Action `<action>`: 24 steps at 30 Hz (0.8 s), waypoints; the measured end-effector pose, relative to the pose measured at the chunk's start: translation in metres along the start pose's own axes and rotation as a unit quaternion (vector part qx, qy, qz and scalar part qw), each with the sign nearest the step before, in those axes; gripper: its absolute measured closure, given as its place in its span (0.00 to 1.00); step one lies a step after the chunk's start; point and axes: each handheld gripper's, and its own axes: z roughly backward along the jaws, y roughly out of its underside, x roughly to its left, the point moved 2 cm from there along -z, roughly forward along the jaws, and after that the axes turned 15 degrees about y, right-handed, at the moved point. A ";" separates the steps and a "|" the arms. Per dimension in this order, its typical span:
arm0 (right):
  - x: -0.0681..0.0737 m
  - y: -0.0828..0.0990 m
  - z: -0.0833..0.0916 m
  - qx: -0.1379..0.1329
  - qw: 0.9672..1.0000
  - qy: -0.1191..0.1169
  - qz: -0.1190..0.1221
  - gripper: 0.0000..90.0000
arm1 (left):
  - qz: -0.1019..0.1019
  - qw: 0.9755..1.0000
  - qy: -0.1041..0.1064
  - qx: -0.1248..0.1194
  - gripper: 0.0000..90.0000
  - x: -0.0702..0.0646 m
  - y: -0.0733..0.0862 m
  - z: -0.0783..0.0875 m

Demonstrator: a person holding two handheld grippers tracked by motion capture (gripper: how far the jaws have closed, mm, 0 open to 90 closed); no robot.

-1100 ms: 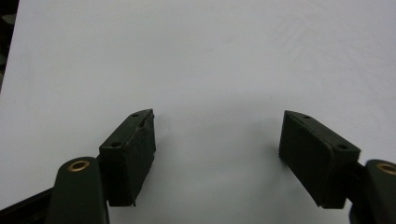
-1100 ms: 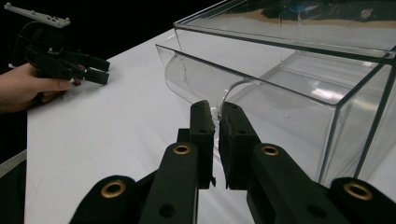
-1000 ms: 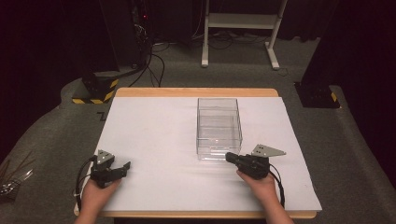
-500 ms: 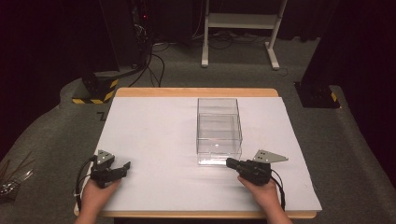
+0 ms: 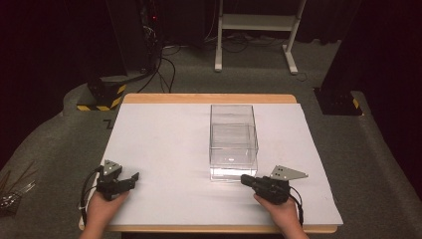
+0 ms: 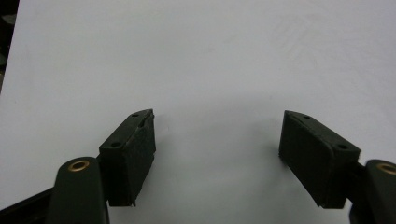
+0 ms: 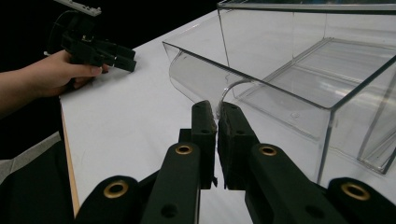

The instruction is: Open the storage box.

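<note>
Resting near the table's front edge, the right gripper (image 5: 245, 179) had its jaws pressed together, seemingly pinching the thin lip of the clear box (image 5: 233, 142) at its near corner, though the glare made this hard to confirm. That box stood mid-table on the white sheet (image 5: 169, 149). Well apart, the left gripper (image 5: 133, 177) lay with jaws spread wide over bare sheet, holding nothing.

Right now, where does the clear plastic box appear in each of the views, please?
High view: the clear plastic box stands at the centre of the white table cover.
Left gripper view: not in this picture.
Right gripper view: it takes up the upper right, just beyond the closed jaws.
Shared landmark: the left gripper, at the upper left in the right gripper view.
</note>
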 end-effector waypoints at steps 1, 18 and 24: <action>0.001 0.000 0.001 0.000 1.000 -0.002 0.000 0.95 | 0.000 1.000 0.000 0.000 0.30 0.000 0.000 0.000; 0.012 0.012 0.019 0.007 1.000 -0.017 0.009 0.95 | 0.000 1.000 0.000 0.000 0.30 0.000 0.000 0.000; 0.016 0.015 0.024 0.011 1.000 -0.022 0.012 0.95 | 0.000 1.000 0.000 0.000 0.30 0.000 0.000 0.000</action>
